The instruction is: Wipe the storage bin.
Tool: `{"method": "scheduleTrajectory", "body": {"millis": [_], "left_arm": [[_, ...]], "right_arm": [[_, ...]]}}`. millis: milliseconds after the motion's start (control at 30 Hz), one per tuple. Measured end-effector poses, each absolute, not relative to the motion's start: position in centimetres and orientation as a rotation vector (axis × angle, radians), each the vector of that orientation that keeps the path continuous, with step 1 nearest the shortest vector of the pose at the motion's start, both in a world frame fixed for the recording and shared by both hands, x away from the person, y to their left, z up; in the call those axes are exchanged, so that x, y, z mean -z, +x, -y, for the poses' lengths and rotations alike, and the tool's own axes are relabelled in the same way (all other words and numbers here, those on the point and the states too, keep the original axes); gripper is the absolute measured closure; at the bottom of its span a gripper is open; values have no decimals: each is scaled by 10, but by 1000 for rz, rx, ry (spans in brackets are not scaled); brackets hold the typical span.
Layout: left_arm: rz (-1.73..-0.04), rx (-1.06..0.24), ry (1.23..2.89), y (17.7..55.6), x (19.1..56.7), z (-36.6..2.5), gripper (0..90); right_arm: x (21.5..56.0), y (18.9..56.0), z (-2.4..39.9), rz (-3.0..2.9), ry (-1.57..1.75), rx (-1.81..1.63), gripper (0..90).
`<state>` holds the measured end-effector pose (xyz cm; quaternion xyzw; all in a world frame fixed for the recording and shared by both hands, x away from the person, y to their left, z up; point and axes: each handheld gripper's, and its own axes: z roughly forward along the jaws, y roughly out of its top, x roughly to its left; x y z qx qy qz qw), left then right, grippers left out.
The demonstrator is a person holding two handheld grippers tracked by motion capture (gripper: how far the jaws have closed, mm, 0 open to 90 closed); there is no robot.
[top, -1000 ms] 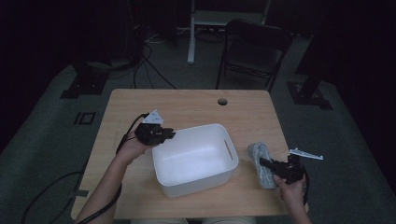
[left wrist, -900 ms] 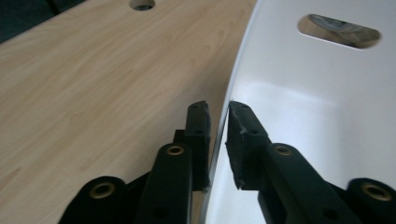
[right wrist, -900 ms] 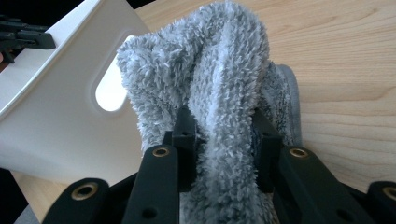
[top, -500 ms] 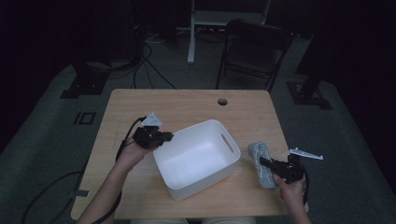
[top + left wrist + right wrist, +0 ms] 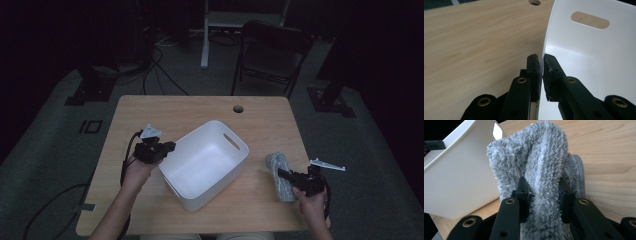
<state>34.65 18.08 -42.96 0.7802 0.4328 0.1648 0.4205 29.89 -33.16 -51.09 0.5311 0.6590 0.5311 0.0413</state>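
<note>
My left gripper (image 5: 167, 148) had its fingers (image 5: 534, 67) clamped on the wall of the white bin (image 5: 207, 162), one finger outside and one inside, the thin plastic pinched between the pads; they had just been closing down on it. In the left gripper view the rim ran up between the fingers, with the bin's slotted handle hole higher up on the far wall and bare wood of the table (image 5: 165, 110) off to the outer side. From the high view the bin sat near the middle of the table, skewed so that one corner pointed toward me.

My right gripper (image 5: 285, 175) lay at the right side of the table, its fingers (image 5: 524, 192) part closed around a grey fluffy cloth (image 5: 280, 172). In the right gripper view the pile bulged up between and over both fingers, so the cloth was squeezed firmly. It seemed to rest on the table rather than hang, though the dim high view left that unsure. The cloth lay just beside the bin's right wall, apart from it.
</note>
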Motion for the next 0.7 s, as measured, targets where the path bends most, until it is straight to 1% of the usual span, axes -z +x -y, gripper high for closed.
{"method": "scheduleTrajectory", "body": {"millis": [100, 133, 267, 333, 367, 400, 433, 467, 567, 700], "left_arm": [[-1116, -450, 1944, 342, 429, -179, 838], [-1106, -470, 1948, 341, 430, -178, 835], [-1061, -468, 1943, 341, 429, -181, 828], [-1052, -495, 1930, 341, 425, -182, 700], [-999, -456, 1913, 341, 422, -185, 635], [-987, -462, 1917, 341, 420, -185, 578], [-982, -497, 1937, 342, 418, -185, 548], [-955, -501, 1947, 344, 416, -185, 496], [-927, -493, 1967, 352, 412, -187, 405], [-920, -462, 1993, 360, 412, -184, 357]], "right_arm": [[512, 299, 331, -2022, 1625, -1624, 697], [512, 299, 331, -2023, 1625, -1621, 697], [512, 300, 331, -2026, 1623, -1624, 696], [512, 300, 330, -2027, 1621, -1622, 697], [512, 300, 330, -2032, 1622, -1622, 697], [512, 300, 330, -2032, 1620, -1617, 696], [512, 300, 329, -2033, 1621, -1618, 696], [513, 301, 329, -2037, 1620, -1617, 696], [514, 301, 328, -2046, 1615, -1615, 696], [514, 301, 325, -2057, 1612, -1608, 696]]}}
